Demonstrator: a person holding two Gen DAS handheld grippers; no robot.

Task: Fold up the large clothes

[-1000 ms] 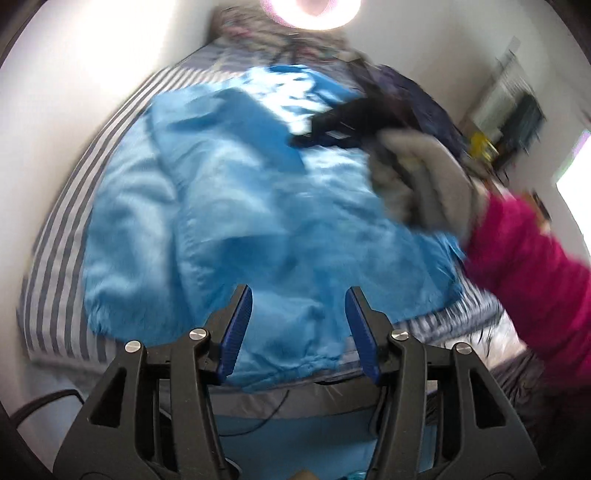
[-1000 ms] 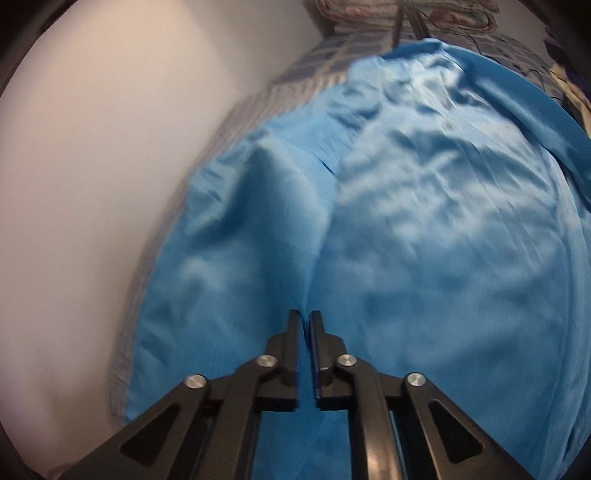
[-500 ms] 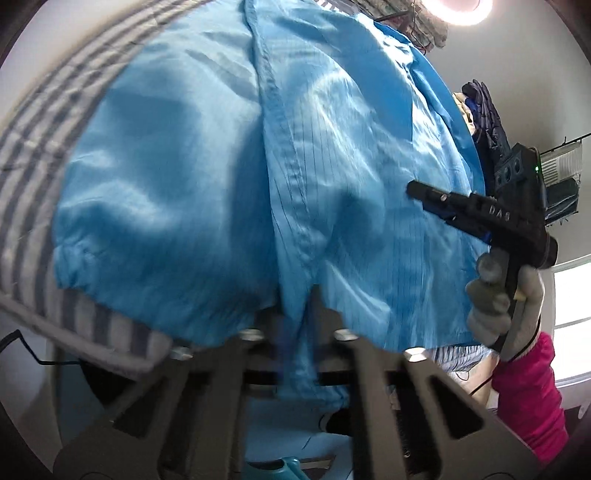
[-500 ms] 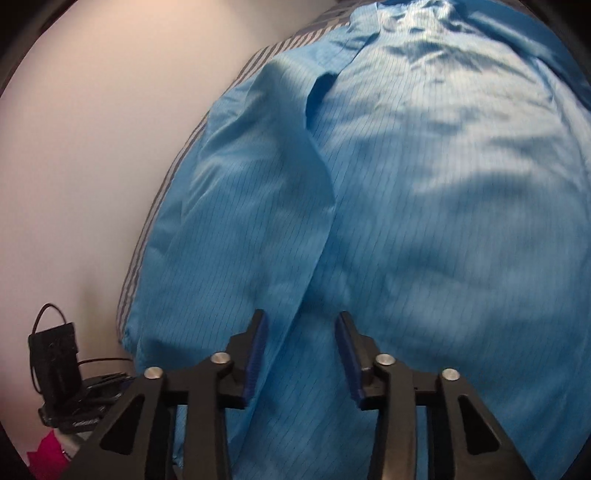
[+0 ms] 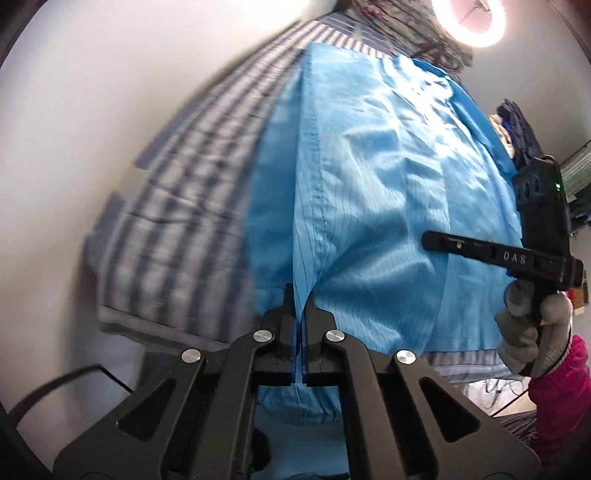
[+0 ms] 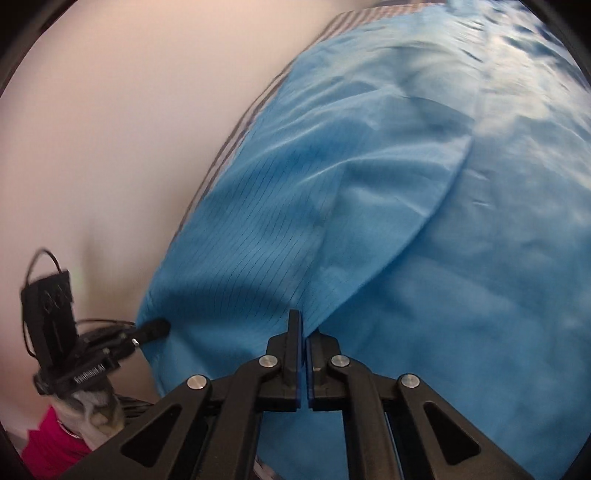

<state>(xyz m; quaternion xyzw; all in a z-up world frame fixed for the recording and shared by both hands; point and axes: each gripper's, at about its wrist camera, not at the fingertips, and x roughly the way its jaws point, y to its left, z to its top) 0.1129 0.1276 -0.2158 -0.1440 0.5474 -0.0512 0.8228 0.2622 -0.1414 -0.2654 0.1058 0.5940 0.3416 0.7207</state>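
A large light blue garment (image 5: 369,177) with thin dark pinstripes lies spread on a striped bed. My left gripper (image 5: 300,295) is shut on the garment's near edge beside a stitched seam, lifting a fold. My right gripper (image 6: 301,325) is shut on another fold of the same garment (image 6: 406,184) near its lower edge. The right gripper also shows in the left wrist view (image 5: 491,251), held by a gloved hand at the right. The left gripper also shows in the right wrist view (image 6: 147,330) at the garment's left corner.
The bed has a grey and blue striped sheet (image 5: 192,184) against a white wall (image 5: 92,92). A patterned pillow or bedding (image 5: 399,33) lies at the head under a ring lamp (image 5: 469,18). Dark clothes (image 5: 517,136) are piled at the far right.
Both grippers have closed on folds at the garment's near edge; the right was open half a second ago. The fabric is now pulled up at both pinch points.
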